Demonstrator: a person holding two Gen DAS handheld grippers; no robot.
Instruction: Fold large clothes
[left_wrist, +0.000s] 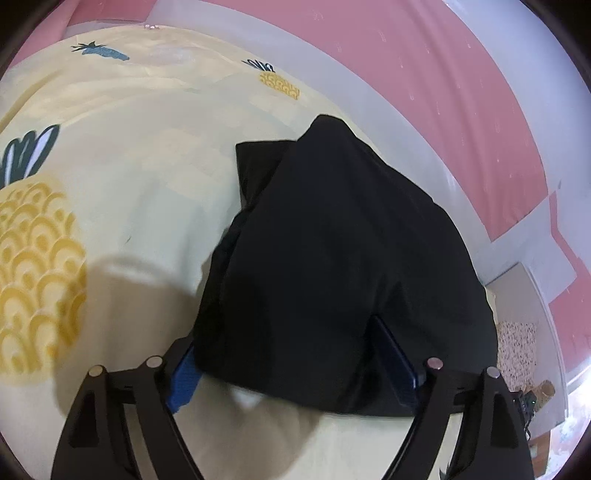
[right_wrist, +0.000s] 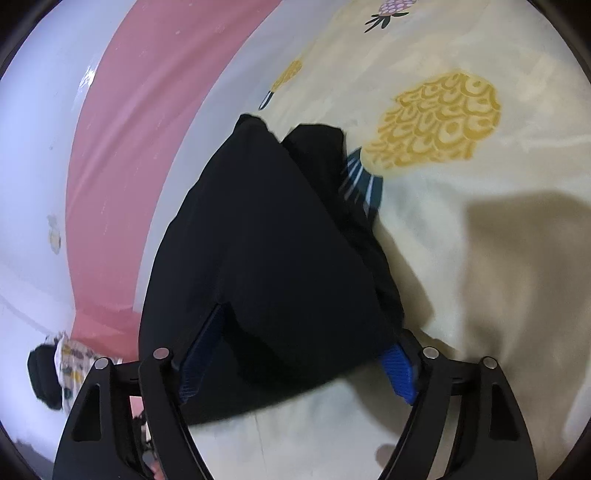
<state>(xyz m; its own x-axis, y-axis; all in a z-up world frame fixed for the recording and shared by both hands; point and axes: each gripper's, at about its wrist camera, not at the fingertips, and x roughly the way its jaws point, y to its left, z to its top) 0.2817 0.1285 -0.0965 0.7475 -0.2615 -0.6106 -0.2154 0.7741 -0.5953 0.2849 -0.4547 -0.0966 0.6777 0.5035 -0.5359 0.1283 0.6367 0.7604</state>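
A black garment (left_wrist: 332, 258) is seen lying folded in layers on a pale yellow bedsheet (left_wrist: 147, 203) printed with pineapples; the folding is judged well advanced, since the cloth forms a compact stack with a narrower layer showing at eleven o'clock beneath the upper one; a final fold or smoothing may be left. In the left wrist view the left gripper (left_wrist: 295, 373) is found with its jaws spread wide, the garment's near edge draped between the blue pads (left_wrist: 183, 384) but not pinched; open sheet is offered from seven to eleven o'clock, while the bed's edge and a pink wall (left_wrist: 443, 74) close off one to three o'clock. In the right wrist view the right gripper (right_wrist: 299, 365) is likewise parted, cloth lying loose between its pads; free sheet is left from one to four o'clock, the bed's edge running at nine to eleven.
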